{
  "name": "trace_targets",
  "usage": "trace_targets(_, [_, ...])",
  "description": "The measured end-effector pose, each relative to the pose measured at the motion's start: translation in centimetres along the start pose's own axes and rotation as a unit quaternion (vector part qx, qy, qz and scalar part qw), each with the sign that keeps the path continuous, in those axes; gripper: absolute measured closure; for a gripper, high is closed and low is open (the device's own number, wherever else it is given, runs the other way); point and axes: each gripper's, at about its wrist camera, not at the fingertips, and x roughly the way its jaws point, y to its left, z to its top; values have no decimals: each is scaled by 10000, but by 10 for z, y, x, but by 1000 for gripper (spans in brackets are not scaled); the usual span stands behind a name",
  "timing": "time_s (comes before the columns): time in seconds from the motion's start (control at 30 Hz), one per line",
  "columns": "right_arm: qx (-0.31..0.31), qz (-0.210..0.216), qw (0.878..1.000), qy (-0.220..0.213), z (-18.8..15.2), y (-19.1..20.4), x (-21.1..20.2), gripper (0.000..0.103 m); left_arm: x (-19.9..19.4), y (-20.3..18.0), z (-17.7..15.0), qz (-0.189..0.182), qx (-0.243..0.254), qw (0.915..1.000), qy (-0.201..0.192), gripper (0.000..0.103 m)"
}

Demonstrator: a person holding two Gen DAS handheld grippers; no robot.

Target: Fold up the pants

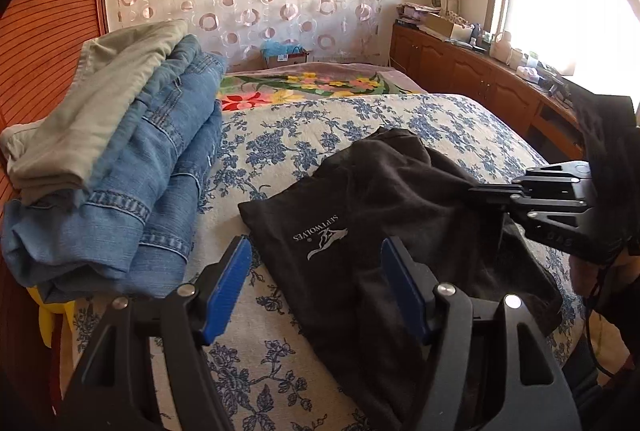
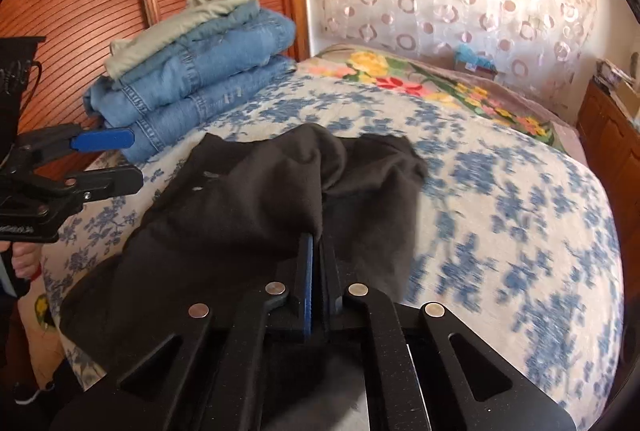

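A bed [image 1: 400, 111] with a blue-flowered cover is filling the middle of both views. The black pants [image 1: 380, 211] are lying crumpled across its centre. A stack of folded jeans [image 1: 152, 171] is sitting at the left of the frame. The left gripper [image 1: 316, 279], at the bottom of its own view, is standing with jaws wide apart over the pants' edge, pads not pressing. The right gripper [image 2: 318, 243], bottom centre, is pinching a raised fold of the pants, jaws fully together.
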Motion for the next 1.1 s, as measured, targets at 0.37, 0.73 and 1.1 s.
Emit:
trace_targets(0.37, [-1, -361, 9992, 147, -35, -18, -19, 103, 25, -23, 15, -196, 139, 9996, 144, 36])
trace_targets(0.73, [348, -262, 9991, -11, -37, -17, -29, 74, 74, -26, 47, -535, 23, 9975, 457, 61])
trace_targets(1.1, [466, -311, 9984, -87, -50, -6, -30, 67, 112, -40, 49, -608, 121, 9936, 940, 73])
